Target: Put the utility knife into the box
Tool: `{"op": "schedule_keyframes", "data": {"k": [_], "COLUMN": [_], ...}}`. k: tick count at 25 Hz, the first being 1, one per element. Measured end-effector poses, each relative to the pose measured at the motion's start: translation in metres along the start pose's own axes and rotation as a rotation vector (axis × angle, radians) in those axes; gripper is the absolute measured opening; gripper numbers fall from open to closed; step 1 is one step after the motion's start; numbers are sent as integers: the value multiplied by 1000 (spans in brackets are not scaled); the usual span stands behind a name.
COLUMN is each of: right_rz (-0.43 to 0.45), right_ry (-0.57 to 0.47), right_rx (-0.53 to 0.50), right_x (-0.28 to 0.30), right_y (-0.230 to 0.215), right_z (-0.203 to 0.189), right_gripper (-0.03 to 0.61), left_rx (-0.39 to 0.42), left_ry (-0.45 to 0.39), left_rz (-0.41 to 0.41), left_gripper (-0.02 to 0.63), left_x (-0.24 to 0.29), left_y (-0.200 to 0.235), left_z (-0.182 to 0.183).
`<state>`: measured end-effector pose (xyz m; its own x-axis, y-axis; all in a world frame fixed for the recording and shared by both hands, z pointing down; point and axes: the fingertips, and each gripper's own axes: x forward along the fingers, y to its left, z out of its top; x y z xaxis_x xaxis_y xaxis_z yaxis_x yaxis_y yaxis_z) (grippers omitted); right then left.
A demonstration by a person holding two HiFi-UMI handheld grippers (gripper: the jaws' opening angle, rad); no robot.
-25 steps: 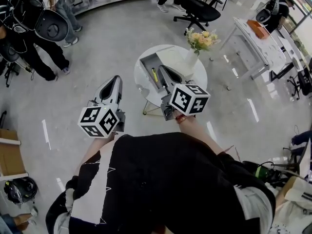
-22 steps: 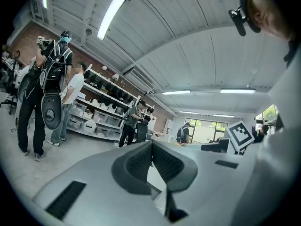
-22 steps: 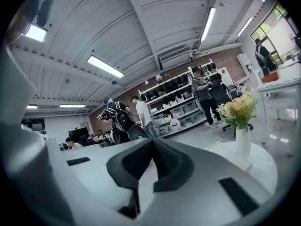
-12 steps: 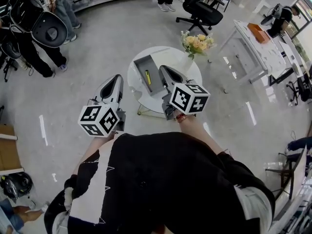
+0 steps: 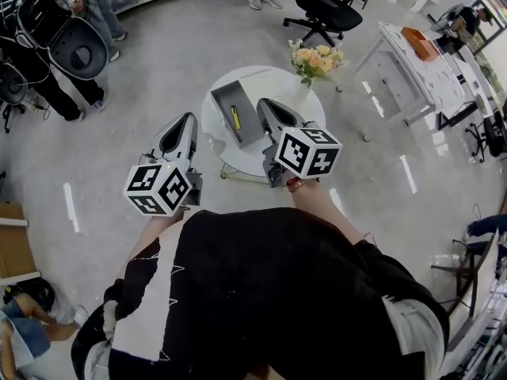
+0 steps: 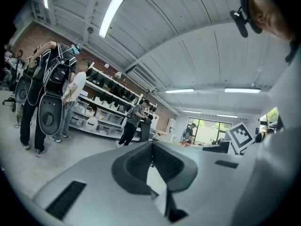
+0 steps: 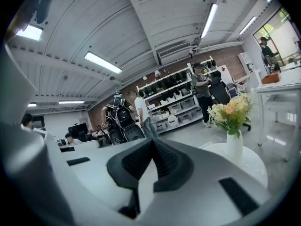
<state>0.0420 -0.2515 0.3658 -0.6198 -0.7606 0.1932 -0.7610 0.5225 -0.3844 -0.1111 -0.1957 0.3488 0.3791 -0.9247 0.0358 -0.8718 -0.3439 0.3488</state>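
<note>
Currently, the yellow utility knife (image 5: 235, 118) lies inside the grey box (image 5: 224, 100) on the round white tabletop (image 5: 277, 84), near a vase of flowers (image 5: 317, 57). The left gripper (image 5: 188, 119) fingers are together with nothing between them, held to the left of the tabletop. The right gripper (image 5: 262, 103) fingers are likewise together and empty, just beside the box.

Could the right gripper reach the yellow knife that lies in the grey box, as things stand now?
Probably yes: the box is open on top, nothing covers the knife, and the right gripper is beside it. Its jaws are shut, though.
</note>
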Motion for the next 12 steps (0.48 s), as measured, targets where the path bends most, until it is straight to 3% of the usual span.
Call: {"op": "schedule_keyframes", "data": {"k": [12], "right_rz": [-6], "right_ry": [7], "right_rx": [-12], "right_x": [-1], "right_y": [-2], "right_z": [-1], "right_gripper": [5], "left_rx": [3], "left_ry": [20], "left_rz": [-8], "left_gripper": [11], "left_x": [3], "left_y": [-3], "left_z": [-4]}}
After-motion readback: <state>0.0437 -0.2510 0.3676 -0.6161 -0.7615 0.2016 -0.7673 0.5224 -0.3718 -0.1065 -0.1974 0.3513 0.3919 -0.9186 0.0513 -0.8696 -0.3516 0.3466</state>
